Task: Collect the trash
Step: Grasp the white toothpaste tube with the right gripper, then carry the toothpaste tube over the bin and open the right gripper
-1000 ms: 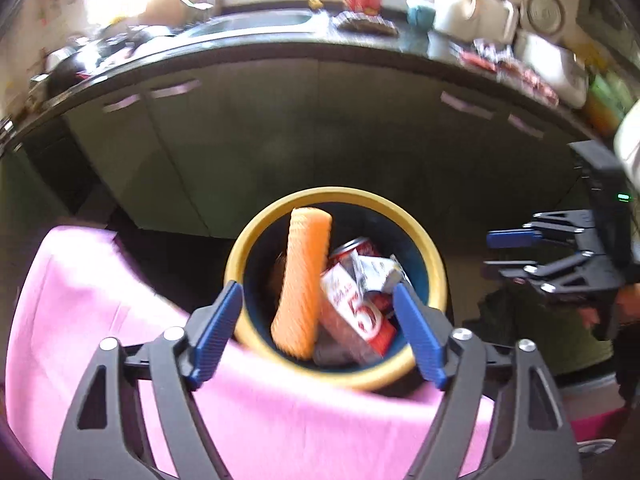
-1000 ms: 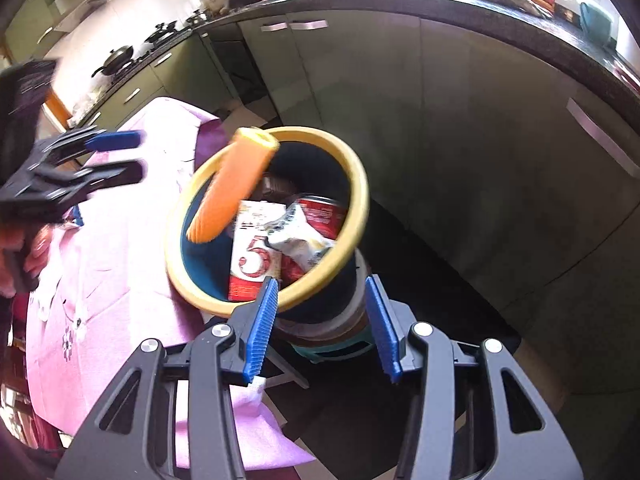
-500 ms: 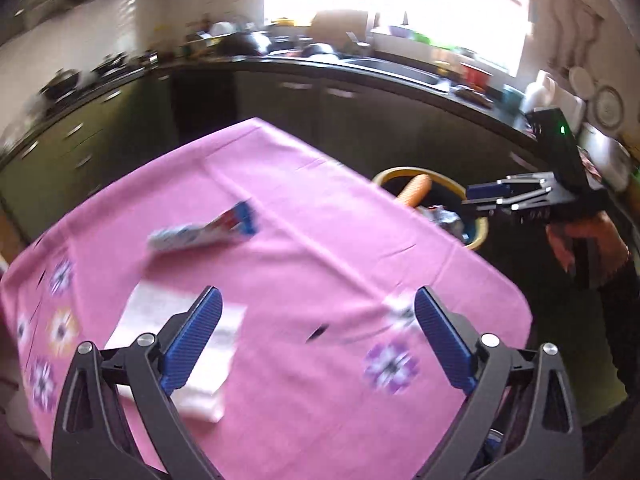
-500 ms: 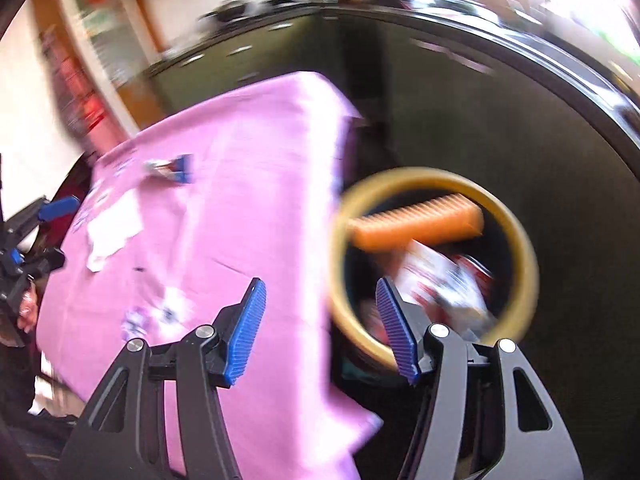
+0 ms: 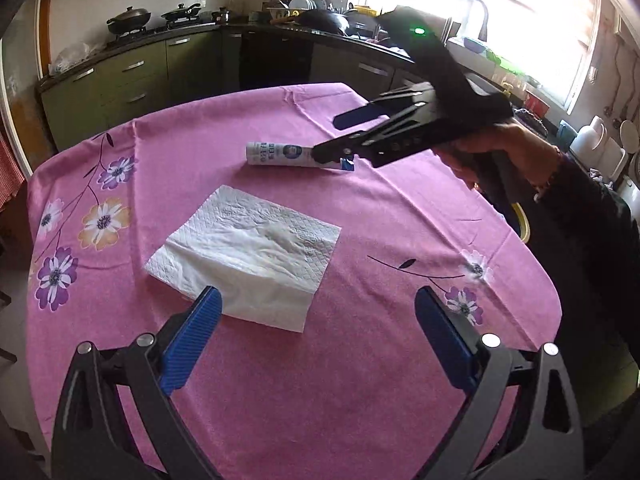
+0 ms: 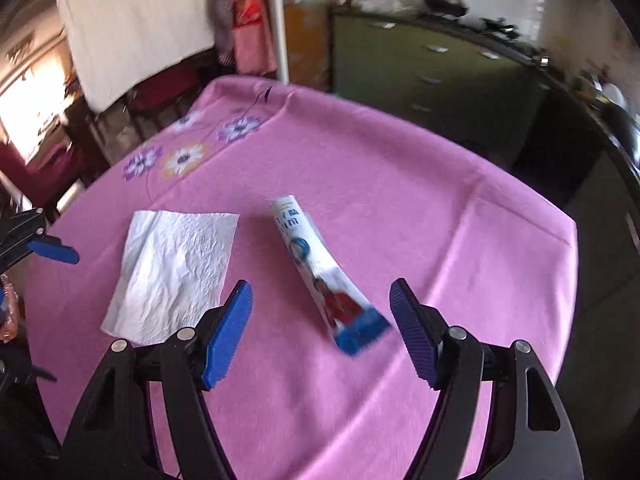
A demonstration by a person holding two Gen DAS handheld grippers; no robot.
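A flattened white tube with a blue crimped end (image 6: pixel 320 276) lies on the pink flowered tablecloth (image 6: pixel 400 200). It sits between the blue pads of your right gripper (image 6: pixel 320 328), whose jaws have just been opening and touch nothing. At nine o'clock from the tube in that view lies a flat white embossed paper towel (image 5: pixel 248 256). Your left gripper (image 5: pixel 316 342) hovers at the towel's six o'clock edge, spread wide and empty. A yellow bin rim (image 5: pixel 523 222) peeks past the table at three o'clock.
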